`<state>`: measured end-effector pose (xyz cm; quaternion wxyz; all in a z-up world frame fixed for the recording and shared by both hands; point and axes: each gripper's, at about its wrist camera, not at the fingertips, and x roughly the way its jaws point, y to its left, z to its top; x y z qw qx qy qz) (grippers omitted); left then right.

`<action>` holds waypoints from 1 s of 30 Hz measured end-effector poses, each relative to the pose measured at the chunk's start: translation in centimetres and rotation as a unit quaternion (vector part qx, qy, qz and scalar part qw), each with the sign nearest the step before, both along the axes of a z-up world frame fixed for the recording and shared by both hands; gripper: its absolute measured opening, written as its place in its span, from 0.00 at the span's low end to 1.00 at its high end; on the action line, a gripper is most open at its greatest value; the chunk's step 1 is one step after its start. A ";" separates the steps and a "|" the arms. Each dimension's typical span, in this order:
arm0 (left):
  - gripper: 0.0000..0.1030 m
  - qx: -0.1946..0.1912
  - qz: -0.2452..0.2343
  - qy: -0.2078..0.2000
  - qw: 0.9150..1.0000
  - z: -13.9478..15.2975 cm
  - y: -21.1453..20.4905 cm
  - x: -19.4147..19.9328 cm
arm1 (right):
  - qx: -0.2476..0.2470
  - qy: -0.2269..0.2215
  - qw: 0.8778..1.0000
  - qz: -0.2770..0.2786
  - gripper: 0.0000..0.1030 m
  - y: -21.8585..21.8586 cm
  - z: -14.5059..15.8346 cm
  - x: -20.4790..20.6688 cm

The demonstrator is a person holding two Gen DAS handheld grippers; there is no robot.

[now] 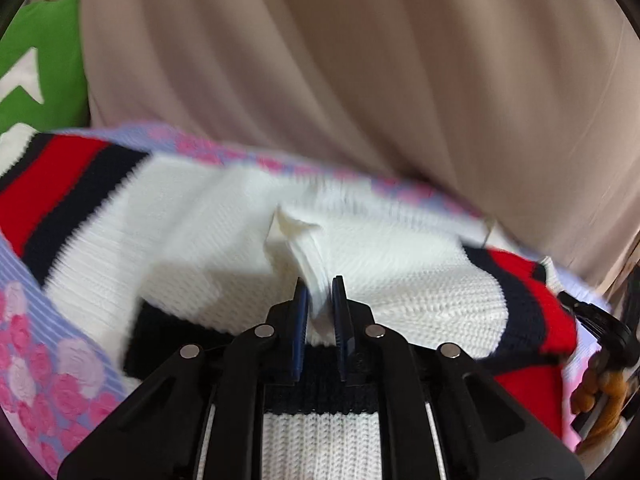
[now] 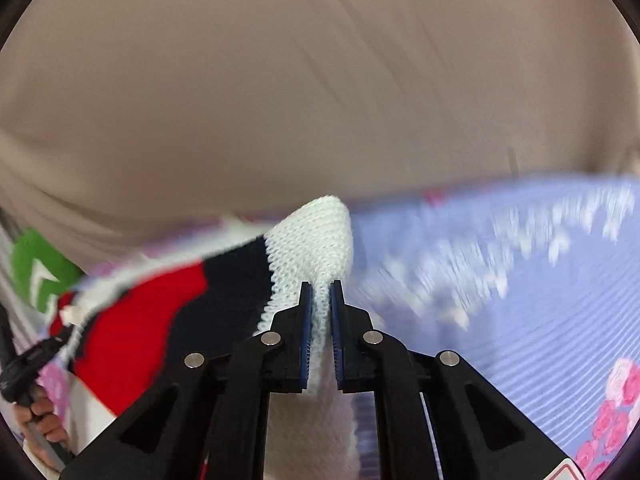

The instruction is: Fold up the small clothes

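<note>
A small white knit sweater with red and navy stripes lies spread on a lilac bedsheet with pink roses. My left gripper is shut on a raised fold of its white knit near the navy hem. My right gripper is shut on a white knit corner of the same sweater, lifted off the sheet, with the red and navy band hanging to its left. The other gripper shows at the far right of the left wrist view.
A beige curtain hangs behind the bed in both views. A green cushion with a white star sits at the back left. A hand on the other gripper's handle shows at the lower left of the right wrist view.
</note>
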<state>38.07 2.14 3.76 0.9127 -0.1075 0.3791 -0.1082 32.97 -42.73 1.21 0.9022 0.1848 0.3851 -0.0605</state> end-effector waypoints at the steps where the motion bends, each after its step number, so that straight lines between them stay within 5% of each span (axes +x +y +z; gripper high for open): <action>1: 0.11 0.004 0.001 0.014 1.000 -0.9 -0.4 0.3 | 0.009 -0.013 1.000 -0.001 0.11 -0.2 0.2 -0.6; 4: 0.16 -0.010 0.000 0.008 1.000 -1.0 0.2 -0.2 | 0.023 -0.061 0.998 0.008 0.21 -0.7 2.9 -4.6; 8: 0.73 -0.020 0.013 -0.002 1.000 -0.1 1.7 -1.5 | 0.018 -0.056 0.997 0.042 0.61 -0.4 3.3 -8.3; 11: 0.76 -0.014 0.014 0.005 1.000 -0.4 1.4 -1.5 | 0.028 -0.015 0.997 0.068 0.63 0.8 0.9 -8.0; 13: 0.71 -0.014 0.010 0.021 1.000 -0.9 0.7 -0.8 | 0.012 0.000 0.997 0.071 0.57 1.8 0.1 -7.0; 14: 0.51 -0.012 0.008 0.023 1.000 -1.1 0.0 -0.7 | 0.003 -0.002 0.998 0.070 0.36 2.0 0.1 -6.9; 15: 0.20 -0.009 0.001 0.020 1.000 -0.7 -0.2 -0.4 | 0.003 -0.012 0.997 0.070 0.25 3.8 0.6 -5.8; 16: 0.08 -0.009 -0.011 0.015 1.000 -0.5 0.0 -0.6 | 0.013 -0.034 0.997 0.071 0.24 3.6 1.6 -6.4; 19: 0.07 -0.020 -0.015 -0.019 0.999 1.5 0.5 -1.2 | 0.023 -0.091 0.993 0.070 0.20 2.2 3.9 -9.0; 23: 0.07 0.017 -0.019 -0.001 1.000 -0.4 -0.3 -0.8 | 0.001 0.003 0.998 0.059 0.21 0.8 -1.3 -7.9; 24: 0.07 0.023 -0.019 0.013 0.999 -1.4 -0.6 -0.5 | 0.014 -0.005 0.998 0.058 0.22 0.4 -1.5 -7.9; 30: 0.07 0.017 -0.016 0.002 1.000 -1.4 -0.2 -0.9 | -0.016 -0.071 0.997 0.038 0.33 -0.3 4.3 -8.1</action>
